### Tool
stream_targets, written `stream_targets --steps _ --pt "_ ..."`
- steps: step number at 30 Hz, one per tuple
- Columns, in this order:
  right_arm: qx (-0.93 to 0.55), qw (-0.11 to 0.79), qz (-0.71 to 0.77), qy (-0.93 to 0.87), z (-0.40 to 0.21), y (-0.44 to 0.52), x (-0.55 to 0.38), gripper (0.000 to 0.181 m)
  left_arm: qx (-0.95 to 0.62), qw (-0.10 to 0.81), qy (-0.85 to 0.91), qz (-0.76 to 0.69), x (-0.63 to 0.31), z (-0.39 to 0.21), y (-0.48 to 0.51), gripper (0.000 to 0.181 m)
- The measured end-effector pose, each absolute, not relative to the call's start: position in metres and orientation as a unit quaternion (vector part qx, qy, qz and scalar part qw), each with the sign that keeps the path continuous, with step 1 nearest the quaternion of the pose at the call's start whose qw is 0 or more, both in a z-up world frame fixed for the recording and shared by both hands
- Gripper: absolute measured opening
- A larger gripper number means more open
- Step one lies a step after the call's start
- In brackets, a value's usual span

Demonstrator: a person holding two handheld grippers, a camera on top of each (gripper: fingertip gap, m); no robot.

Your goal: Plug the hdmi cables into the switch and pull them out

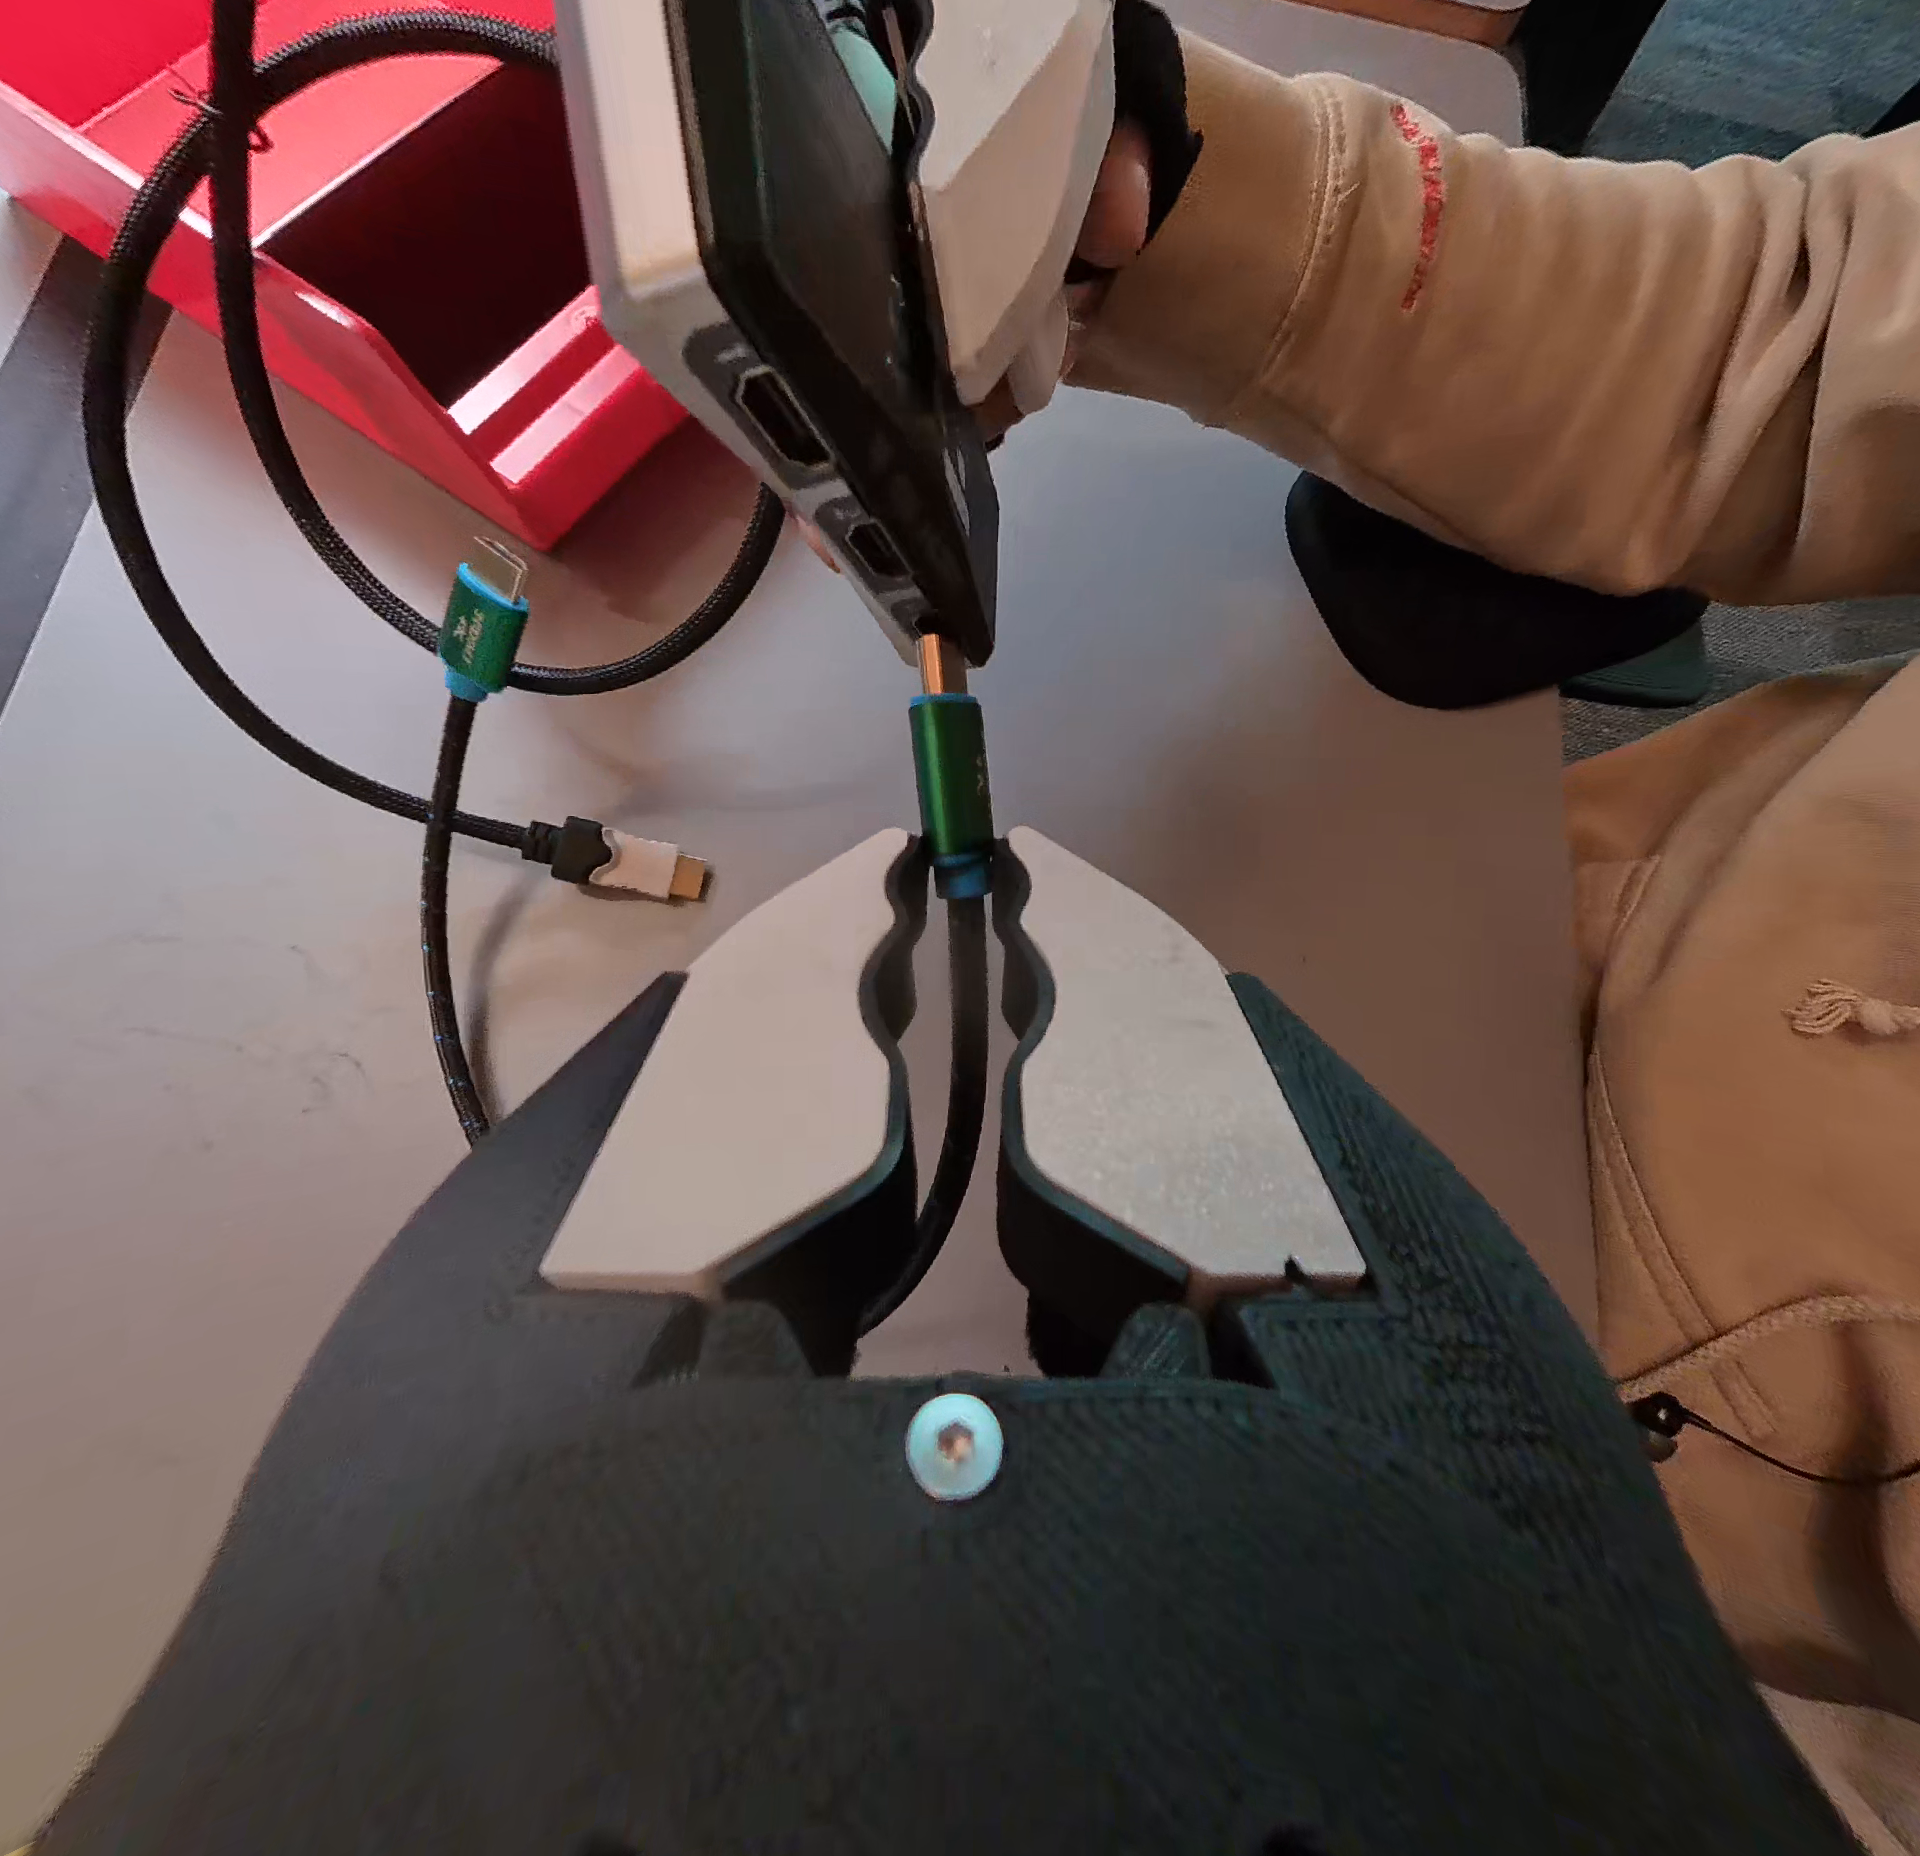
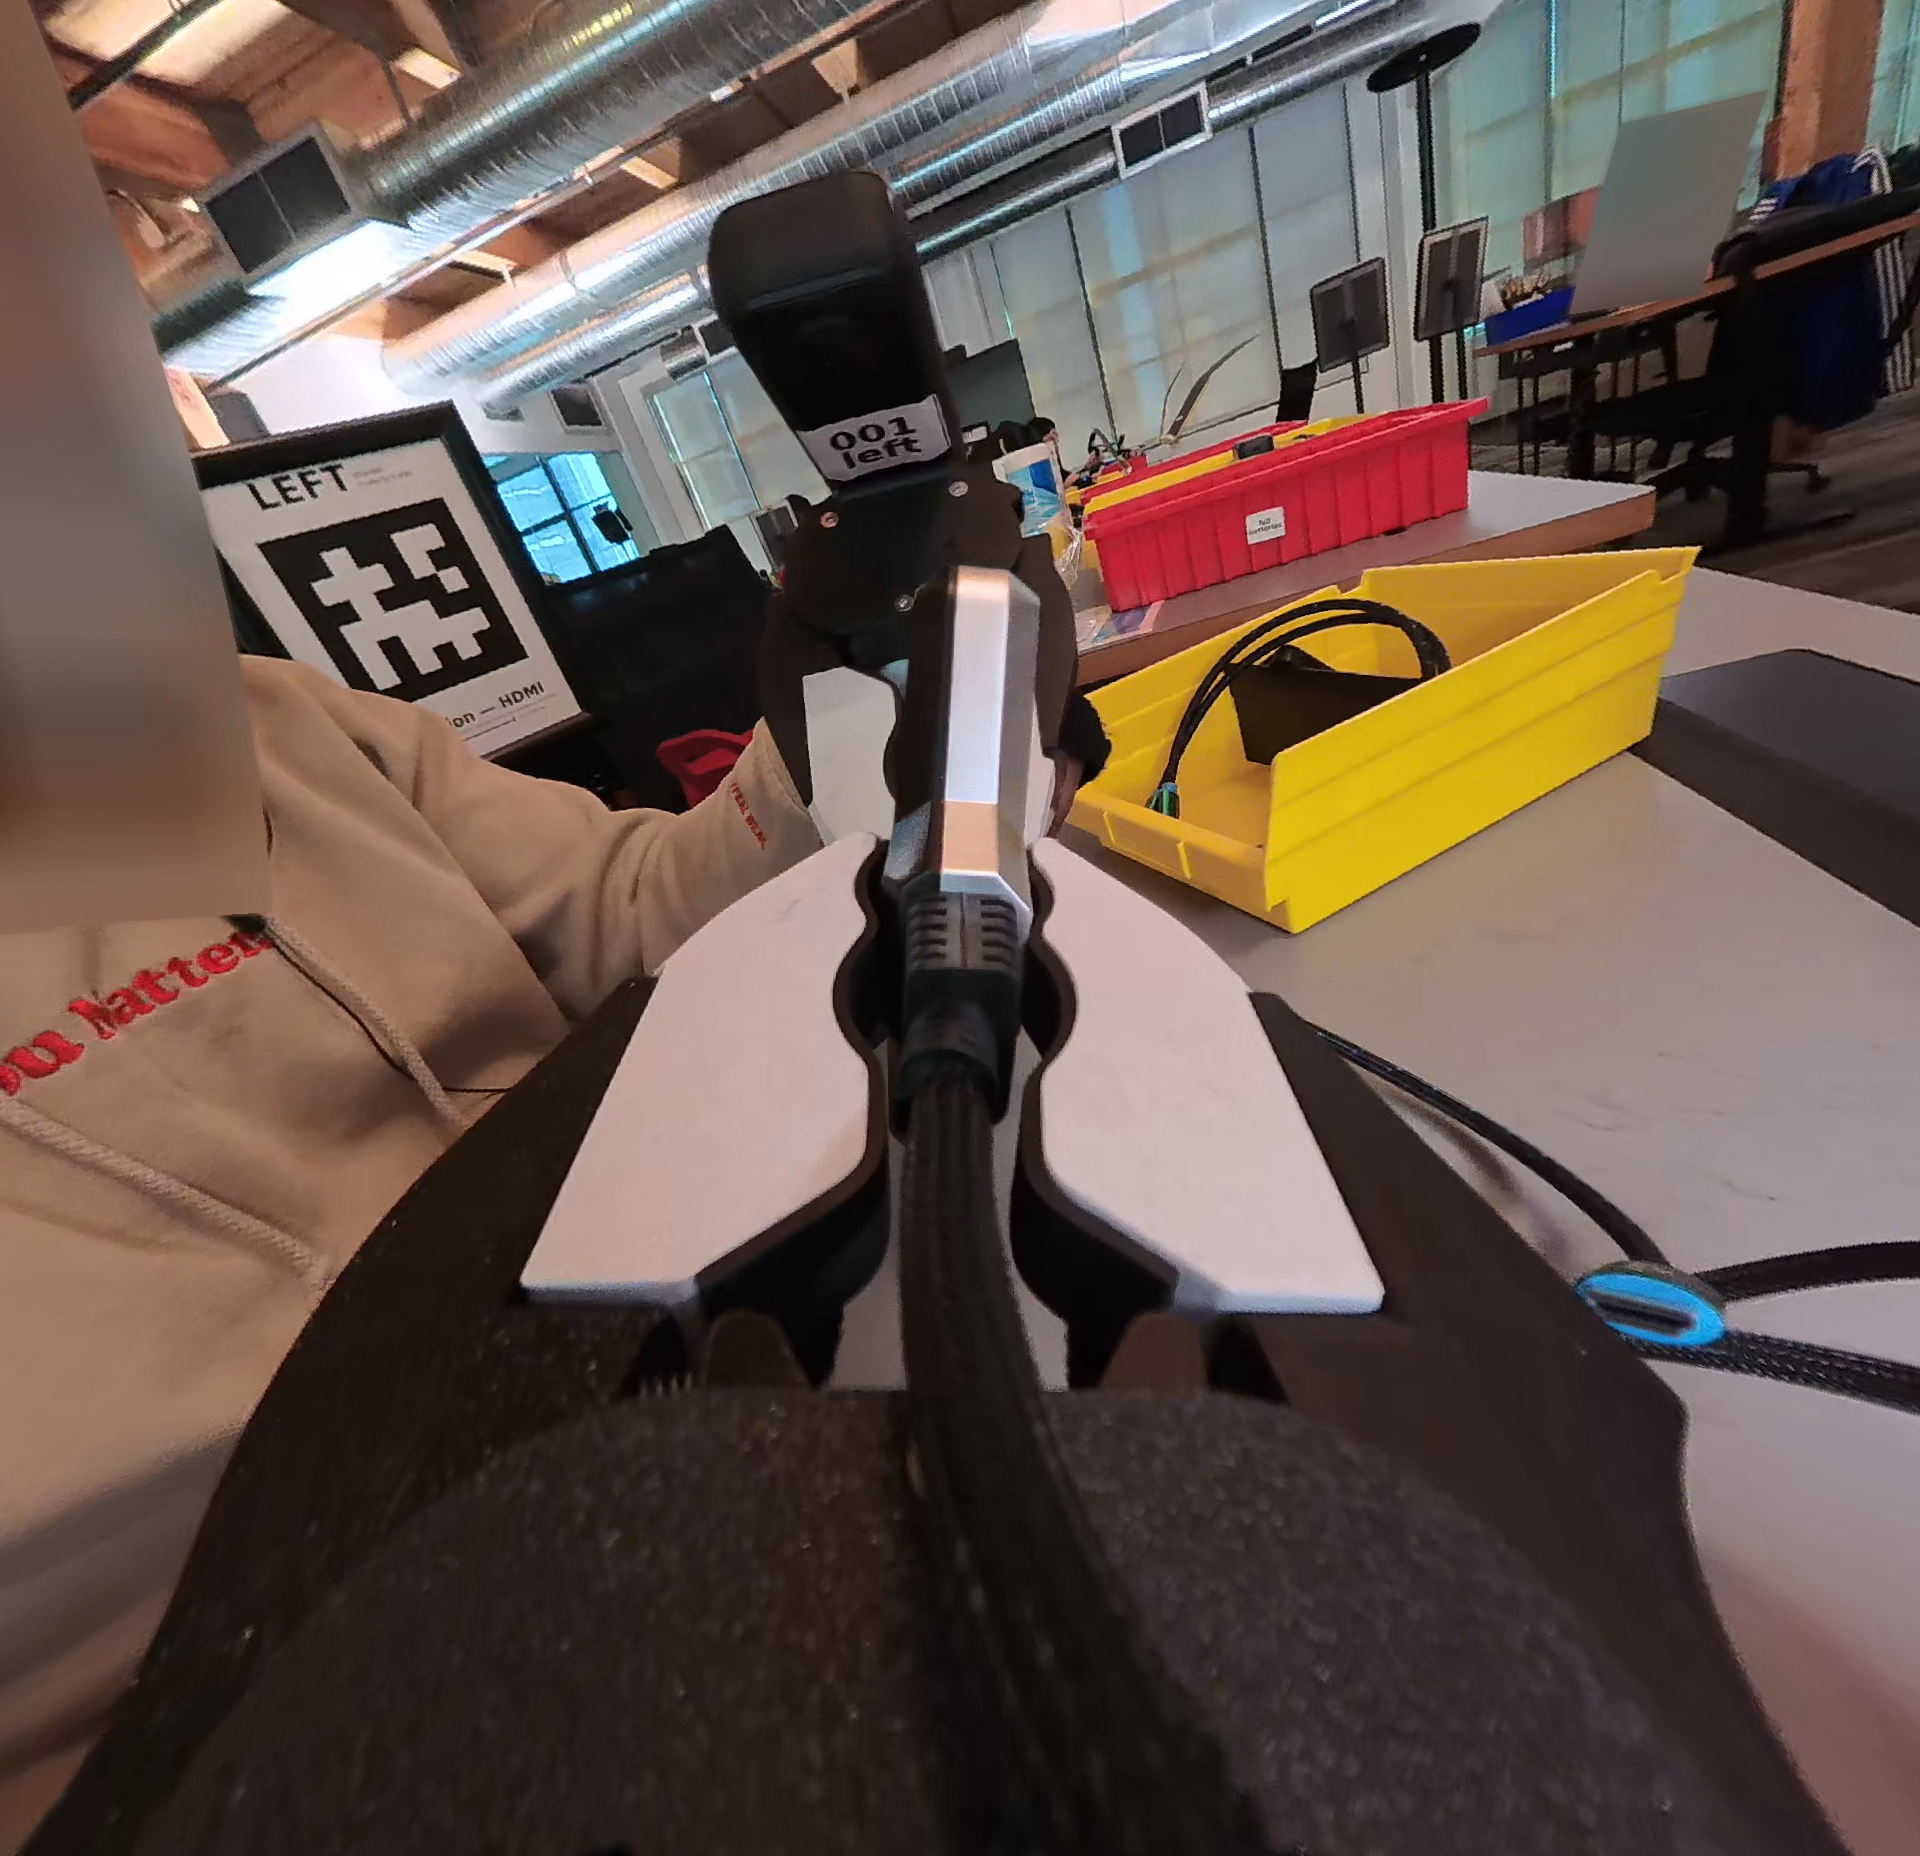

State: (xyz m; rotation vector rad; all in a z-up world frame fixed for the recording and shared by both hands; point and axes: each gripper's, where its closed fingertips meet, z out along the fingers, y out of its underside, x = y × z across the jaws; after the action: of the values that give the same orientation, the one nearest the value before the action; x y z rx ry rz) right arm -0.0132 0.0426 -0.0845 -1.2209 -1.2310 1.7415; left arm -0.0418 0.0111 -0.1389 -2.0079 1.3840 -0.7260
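My left gripper is shut on the rear of a green HDMI plug with a blue ring; its black cable runs back between the fingers. The plug's gold tip meets the mouth of the end port of the silver switch, with most of the gold showing. Two more ports on that face are empty. My right gripper is shut on the switch and holds it above the table, its own thick black cable trailing back. One of its white fingers shows in the left wrist view.
A second green plug and a white-and-black plug lie loose on the grey table. A red bin stands behind them. A yellow bin with cables sits on the right. A person's beige sleeve is close by. Across from one pair of fingers to the other is roughly 7 centimeters.
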Motion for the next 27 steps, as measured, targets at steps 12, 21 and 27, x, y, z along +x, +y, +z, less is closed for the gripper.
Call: stream_targets --steps 12,21,27 --pt "-0.504 0.301 0.656 -0.474 -0.096 0.039 -0.023 0.022 -0.745 0.291 0.551 -0.238 -0.044 -0.149 0.011 0.012" --pt "-0.492 0.331 0.674 -0.440 -0.078 0.043 -0.023 0.023 -0.715 0.331 0.494 -0.368 -0.045 -0.119 0.015 0.011" --pt "-0.475 0.321 0.712 -0.406 -0.076 0.047 -0.025 0.023 -0.699 0.325 0.472 -0.428 -0.045 -0.115 0.015 0.012"
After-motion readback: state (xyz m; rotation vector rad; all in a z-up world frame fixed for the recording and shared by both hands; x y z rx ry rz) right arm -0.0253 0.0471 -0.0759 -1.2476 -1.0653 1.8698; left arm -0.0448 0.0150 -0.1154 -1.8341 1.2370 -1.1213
